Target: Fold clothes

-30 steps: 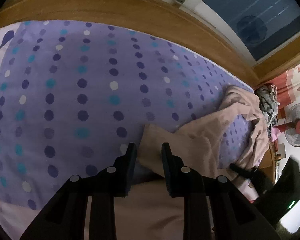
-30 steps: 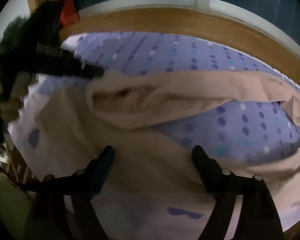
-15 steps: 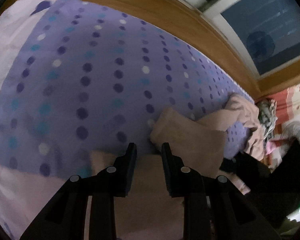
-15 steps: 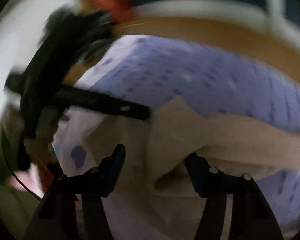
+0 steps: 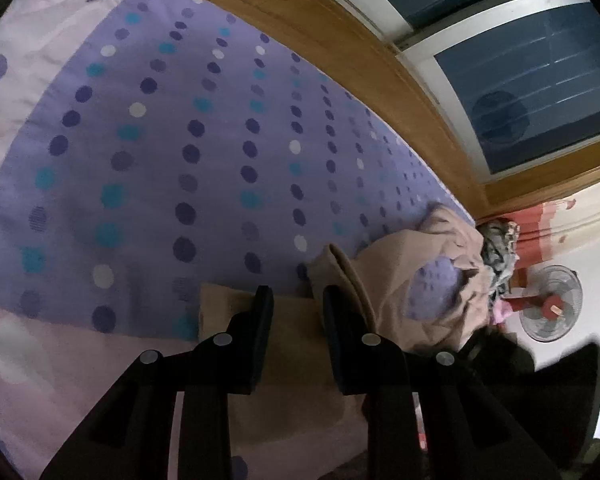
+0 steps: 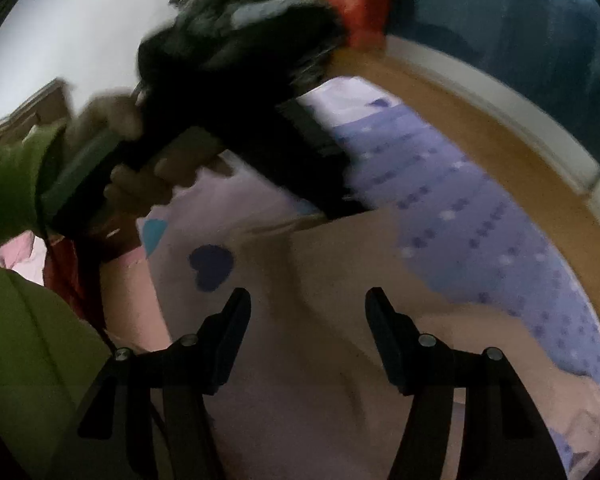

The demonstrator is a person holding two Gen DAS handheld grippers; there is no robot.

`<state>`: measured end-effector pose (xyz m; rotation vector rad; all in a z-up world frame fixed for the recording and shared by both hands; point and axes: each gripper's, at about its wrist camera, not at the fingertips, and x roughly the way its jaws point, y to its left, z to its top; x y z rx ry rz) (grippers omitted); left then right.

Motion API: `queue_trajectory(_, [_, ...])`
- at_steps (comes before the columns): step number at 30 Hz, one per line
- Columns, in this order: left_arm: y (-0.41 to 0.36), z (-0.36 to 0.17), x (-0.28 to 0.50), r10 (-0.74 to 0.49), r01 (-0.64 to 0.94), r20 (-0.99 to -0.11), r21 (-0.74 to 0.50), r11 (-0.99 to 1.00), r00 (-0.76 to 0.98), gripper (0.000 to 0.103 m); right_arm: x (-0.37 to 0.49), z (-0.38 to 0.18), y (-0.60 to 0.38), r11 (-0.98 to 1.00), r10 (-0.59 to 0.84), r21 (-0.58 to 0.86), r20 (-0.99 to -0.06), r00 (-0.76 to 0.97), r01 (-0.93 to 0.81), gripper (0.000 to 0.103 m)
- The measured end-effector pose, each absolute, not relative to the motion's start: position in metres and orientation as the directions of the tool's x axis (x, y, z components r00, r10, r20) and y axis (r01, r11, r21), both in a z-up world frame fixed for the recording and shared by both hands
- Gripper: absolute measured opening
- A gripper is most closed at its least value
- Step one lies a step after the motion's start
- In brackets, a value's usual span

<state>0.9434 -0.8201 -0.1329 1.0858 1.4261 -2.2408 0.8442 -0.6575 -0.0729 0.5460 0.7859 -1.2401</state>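
A beige garment (image 5: pixel 400 280) lies on the bed, flat near me and bunched toward the far right. My left gripper (image 5: pixel 298 300) is narrowly closed on the near flat edge of it, with cloth between the fingers. In the right wrist view the same garment (image 6: pixel 340 264) spreads under my right gripper (image 6: pixel 306 308), which is open wide and empty just above the cloth. The left gripper's black body (image 6: pixel 240 92) and the hand holding it show at the upper left of that view.
The bed has a purple dotted sheet (image 5: pixel 180 140) and a pale pink cover (image 5: pixel 40 380). A wooden frame (image 5: pixel 340 40) and window run behind. A pile of clothes (image 5: pixel 498 252) and a fan (image 5: pixel 550 304) stand at the right. A green sleeve (image 6: pixel 16 280) is at the left.
My left gripper has drawn the garment edge back toward the bed's near side. My right gripper has swung left over the garment, staying open.
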Motion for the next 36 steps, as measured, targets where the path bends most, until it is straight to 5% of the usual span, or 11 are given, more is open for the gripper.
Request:
queue_trajectory(11, [-0.825,-0.137,0.955,0.174,0.563,-0.679,-0.702,-0.436,-0.713,0.025,0.688,-0.085,-0.670,-0.002,-0.491,-0.175,-0.857,-0.154,0.985,0.061])
queue_trajectory(36, [-0.820,-0.123,0.942,0.191,0.481,-0.595,-0.768,-0.423,-0.781,0.026,0.653,-0.118,-0.686,0.108,-0.406,-0.016,-0.913,0.029,0.994,0.061])
